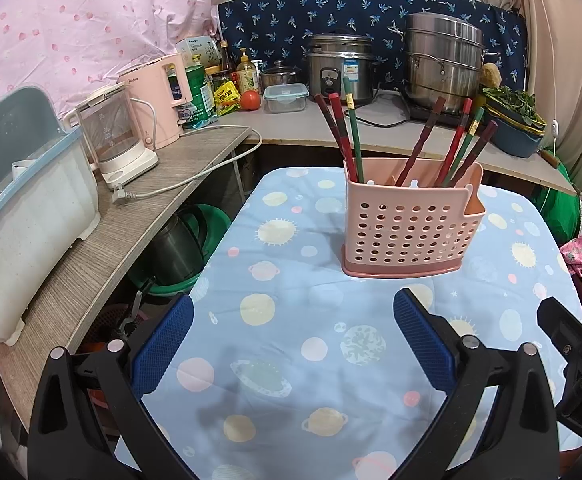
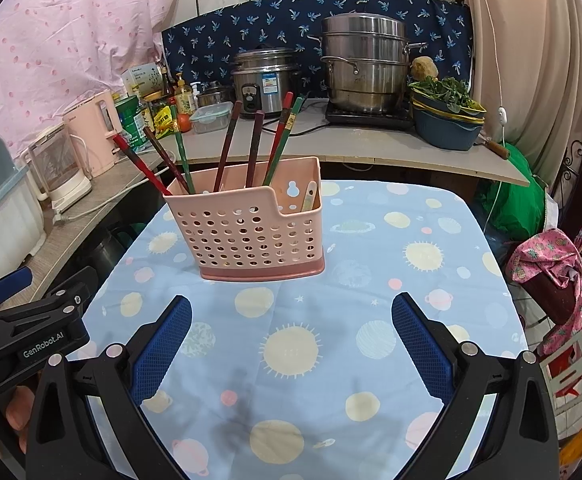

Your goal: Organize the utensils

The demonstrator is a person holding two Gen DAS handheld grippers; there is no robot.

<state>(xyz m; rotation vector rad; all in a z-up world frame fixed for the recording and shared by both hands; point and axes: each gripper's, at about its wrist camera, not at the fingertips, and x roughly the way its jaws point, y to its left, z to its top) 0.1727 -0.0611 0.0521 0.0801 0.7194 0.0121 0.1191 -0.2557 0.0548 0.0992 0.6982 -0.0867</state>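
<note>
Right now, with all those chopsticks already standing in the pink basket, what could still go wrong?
1. The chopsticks lean far out above the pink holder; a bump on their tips could tip the light holder over.
2. It stands on a loose, creased tablecloth, so a snag on the cloth might drag it.
3. Both grippers, left and right, are open and close together; they could collide.

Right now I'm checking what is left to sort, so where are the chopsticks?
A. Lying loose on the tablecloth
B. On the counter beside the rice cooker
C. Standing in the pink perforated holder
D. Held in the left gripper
C: the chopsticks stand tilted inside the pink holder, both the left gripper and right gripper are open and hold nothing, and none lie on the tablecloth.
</note>
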